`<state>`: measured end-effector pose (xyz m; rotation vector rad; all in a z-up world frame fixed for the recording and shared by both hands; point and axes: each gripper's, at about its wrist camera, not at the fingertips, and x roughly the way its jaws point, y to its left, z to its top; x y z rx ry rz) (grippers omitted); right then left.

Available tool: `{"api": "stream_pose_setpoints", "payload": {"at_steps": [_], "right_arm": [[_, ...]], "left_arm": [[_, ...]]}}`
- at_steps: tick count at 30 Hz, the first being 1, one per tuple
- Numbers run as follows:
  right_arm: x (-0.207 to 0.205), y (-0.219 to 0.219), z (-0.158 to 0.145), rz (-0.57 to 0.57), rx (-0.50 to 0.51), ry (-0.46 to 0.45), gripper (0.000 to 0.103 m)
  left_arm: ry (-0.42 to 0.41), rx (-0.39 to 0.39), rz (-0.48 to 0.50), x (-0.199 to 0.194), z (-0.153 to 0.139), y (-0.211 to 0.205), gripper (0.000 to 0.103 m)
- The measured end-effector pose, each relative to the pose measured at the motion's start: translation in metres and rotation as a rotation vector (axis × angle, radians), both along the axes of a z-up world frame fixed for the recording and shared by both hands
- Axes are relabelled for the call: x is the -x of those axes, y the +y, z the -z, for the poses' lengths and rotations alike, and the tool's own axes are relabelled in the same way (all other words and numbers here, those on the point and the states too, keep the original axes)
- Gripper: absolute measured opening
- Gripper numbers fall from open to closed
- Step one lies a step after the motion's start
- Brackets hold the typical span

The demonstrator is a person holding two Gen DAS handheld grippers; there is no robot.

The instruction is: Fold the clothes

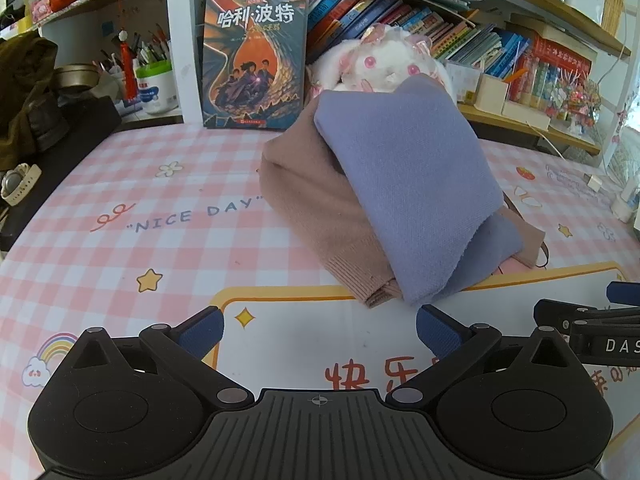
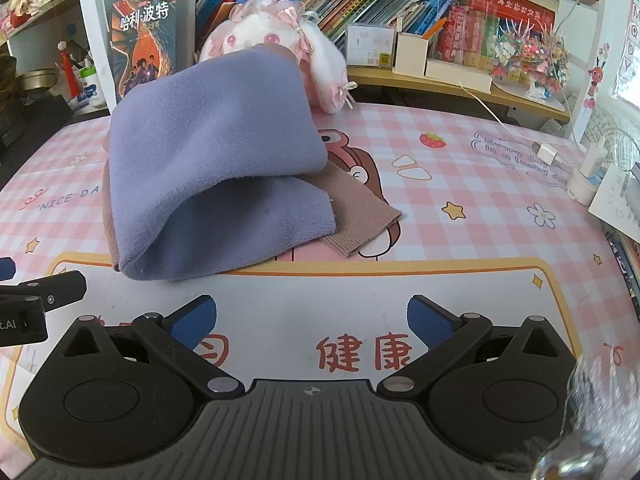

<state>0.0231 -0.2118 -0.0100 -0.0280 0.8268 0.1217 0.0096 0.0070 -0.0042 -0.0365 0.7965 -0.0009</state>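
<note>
While both tools [image 1: 320, 330] [image 2: 312, 320] gape wide and empty, "NICE DAY" [image 1: 200, 216] beside folded purple cloth [image 1: 408, 184].

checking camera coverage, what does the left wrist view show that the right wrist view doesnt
Only the left wrist view shows the watch at the table's left edge and a rainbow print. Only the right wrist view shows the white charger, the strawberry print and the brown cloth's ribbed right end. Both show the purple cloth folded atop the brown cloth, the plush toy, the book and open, empty jaws.
</note>
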Motion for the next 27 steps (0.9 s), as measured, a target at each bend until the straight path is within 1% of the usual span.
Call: {"api": "stream_pose_setpoints", "payload": {"at_steps": [27], "right_arm": [[0.0015,-0.0012,-0.0012,-0.003,-0.002,0.001,0.103]], "left_arm": [[0.002,-0.003,-0.011,0.0015,-0.0017,-0.0018,0.103]]}}
